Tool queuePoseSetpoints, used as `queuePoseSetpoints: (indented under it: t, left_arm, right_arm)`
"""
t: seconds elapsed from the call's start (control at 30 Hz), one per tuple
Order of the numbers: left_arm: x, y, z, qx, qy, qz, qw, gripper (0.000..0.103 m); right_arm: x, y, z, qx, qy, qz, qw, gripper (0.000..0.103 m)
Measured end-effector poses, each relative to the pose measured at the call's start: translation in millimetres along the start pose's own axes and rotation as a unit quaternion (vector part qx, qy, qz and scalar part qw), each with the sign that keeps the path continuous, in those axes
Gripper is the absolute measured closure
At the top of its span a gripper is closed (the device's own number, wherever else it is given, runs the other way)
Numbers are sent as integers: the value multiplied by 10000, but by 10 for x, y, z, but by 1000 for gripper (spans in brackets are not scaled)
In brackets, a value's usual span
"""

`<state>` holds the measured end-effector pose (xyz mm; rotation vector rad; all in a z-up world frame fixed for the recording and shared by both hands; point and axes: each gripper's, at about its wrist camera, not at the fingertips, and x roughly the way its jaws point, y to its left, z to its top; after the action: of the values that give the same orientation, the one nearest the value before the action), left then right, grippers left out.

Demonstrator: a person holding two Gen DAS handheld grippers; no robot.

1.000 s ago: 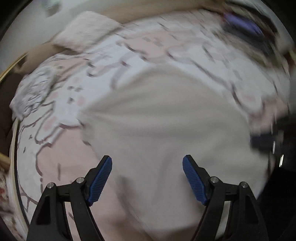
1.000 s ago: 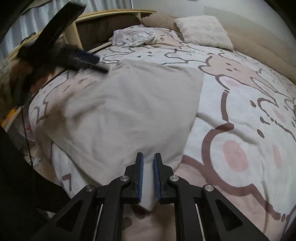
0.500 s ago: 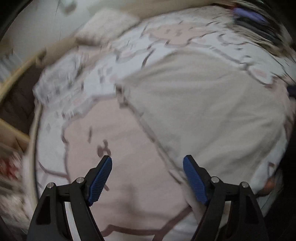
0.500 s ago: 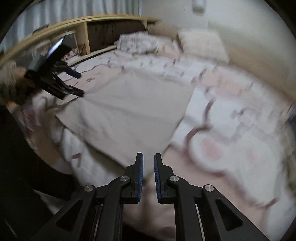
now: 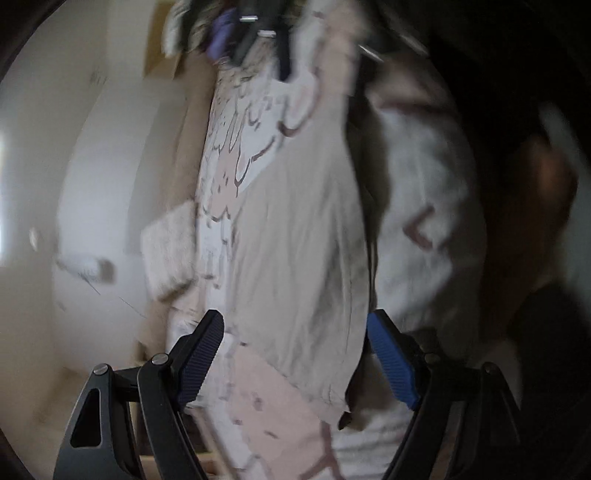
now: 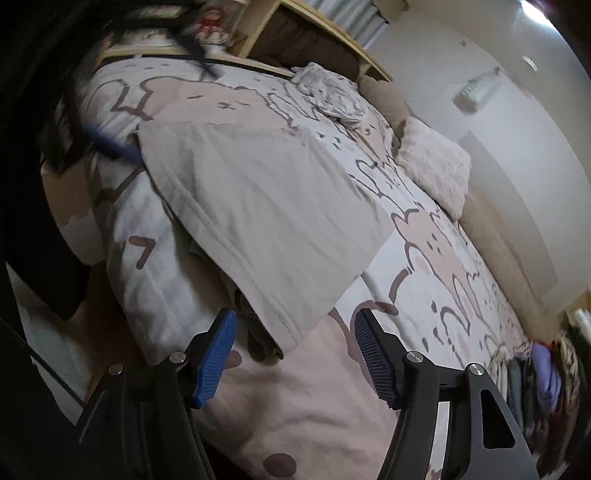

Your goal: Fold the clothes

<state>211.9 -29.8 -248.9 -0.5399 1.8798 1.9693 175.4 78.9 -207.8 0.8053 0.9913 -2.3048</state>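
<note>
A beige garment [image 6: 258,206] lies flat on the bed, folded into a broad rectangle. My right gripper [image 6: 295,354] hovers at its near corner. Its jaws are opening, and the corner sits between the blue pads [image 6: 216,358] without being pressed. My left gripper [image 5: 295,354] is rolled on its side over another corner of the garment [image 5: 295,240]. Its jaws stand wide and are still opening, with cloth between the fingers but no pad on it. In the right wrist view the left gripper [image 6: 110,144] is a blue blur at the garment's far corner.
The bed cover [image 6: 443,277] has a pink and white cartoon print. A fluffy pillow [image 6: 436,166] and a crumpled white cloth [image 6: 332,92] lie near the wooden headboard shelf [image 6: 314,33]. A stack of folded clothes [image 6: 535,373] sits at the right edge.
The right jaws have gone from shut to wide apart at the garment's near corner. The left gripper has swept across the garment to its edge and rolled onto its side.
</note>
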Motion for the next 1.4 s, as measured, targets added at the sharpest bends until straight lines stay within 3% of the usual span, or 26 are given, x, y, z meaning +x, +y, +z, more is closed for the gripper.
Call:
queuePoseSetpoints:
  t: [0.07,0.23,0.33,0.6,0.67,0.73,0.8,0.93,1.07,1.27,1.33,1.4]
  left_arm:
    - [57,-143,-17,390,46,254,9989,23]
    - [175,-333,-56,880,148,446,9950,25]
    - [241,-399,-61,1187,135,801,9896,25]
    - [530,-133,-49,897,467,1314,9862,25]
    - [538,-121,-94,953,426,1265,9865,33]
    - [542,-70,-132,804,428,1114,9896,75]
    - [543,28,-162,415,479,848,9944,87]
    - [540,303,-214,-532,531,229,9969,91]
    - [567,566,-249,-1310,510,-225,9898,96]
    - [647,753,-254,-1956,492,-624,9775,96]
    - [670,792,-251,-2159,496,-707,9726,96]
    - [646,693,-221,-2146,481,-653,9733,96]
  right_arm:
    - [8,-50,-20,178,60,17,9998,37]
    - [33,-187,-66,557,203,39,9982,37]
    - [50,-251,-82,729,272,53,9970,36]
    - [8,-216,-25,689,149,21,9975,36]
    - [-11,-138,5,503,79,-34,9987,36]
    - [-29,9,47,161,-19,-78,9998,36]
    - [-36,196,76,-308,-156,-161,9993,36]
    - [16,577,94,-1344,-477,-368,9891,36]
    - [172,784,136,-1886,-702,-556,9780,36]
    - [528,978,229,-2308,-968,-1701,9531,36]
    - [563,967,198,-2229,-1074,-1850,9511,37]
    - [555,906,155,-2168,-1019,-1938,9513,37]
